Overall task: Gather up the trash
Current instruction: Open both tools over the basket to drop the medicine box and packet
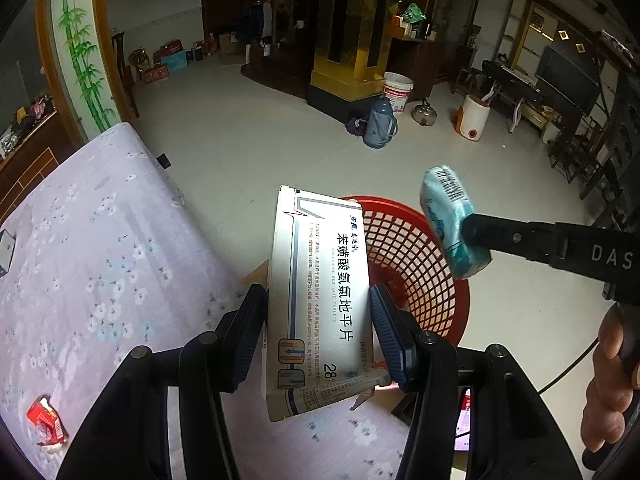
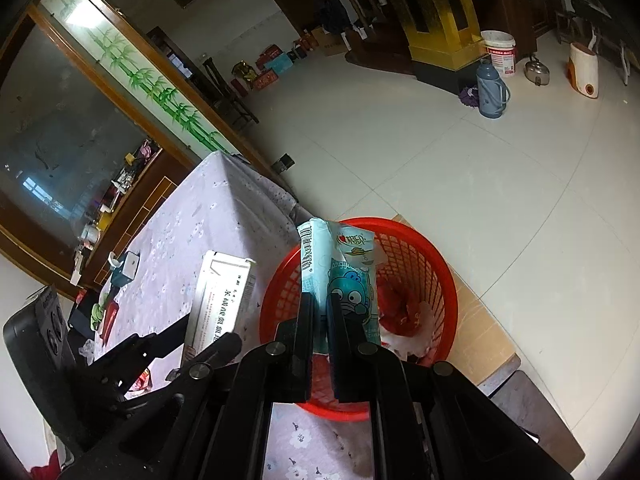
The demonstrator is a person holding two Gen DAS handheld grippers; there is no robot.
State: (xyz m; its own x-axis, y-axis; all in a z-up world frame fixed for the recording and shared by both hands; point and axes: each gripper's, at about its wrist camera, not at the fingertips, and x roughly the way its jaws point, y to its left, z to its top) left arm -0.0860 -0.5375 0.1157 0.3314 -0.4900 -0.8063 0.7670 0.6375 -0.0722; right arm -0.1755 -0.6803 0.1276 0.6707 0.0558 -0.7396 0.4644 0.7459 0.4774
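Left wrist view: a white medicine box (image 1: 320, 300) with dark printed letters sits between the two fingers of the left gripper (image 1: 318, 336). The blue pads (image 1: 386, 332) press on its long sides, so this gripper is closed tight on the box. The box points forward and its far end is over the near rim of the red basket (image 1: 404, 264). The basket has a net-like wall and stands on the pale floor, right beside the table.

The right gripper (image 1: 476, 236) comes in from the right side. Its black finger is clamped on a blue tissue pack (image 1: 452, 220) with a barcode on it. The pack hangs in the air over the right edge of the basket. A hand (image 1: 612, 380) grips the handle at the right edge of the picture.

Right wrist view: the right gripper's fingers (image 2: 306, 332) are very close together, pinching the tissue pack (image 2: 340, 276), which stands up over the basket (image 2: 436, 280). There is already some red and white trash (image 2: 404, 316) inside the basket. The medicine box (image 2: 218, 304) shows on the left, above the table.

The table has a light purple flower cloth (image 1: 100, 260). A crumpled red wrapper (image 1: 45, 422) lies on it near the left corner.
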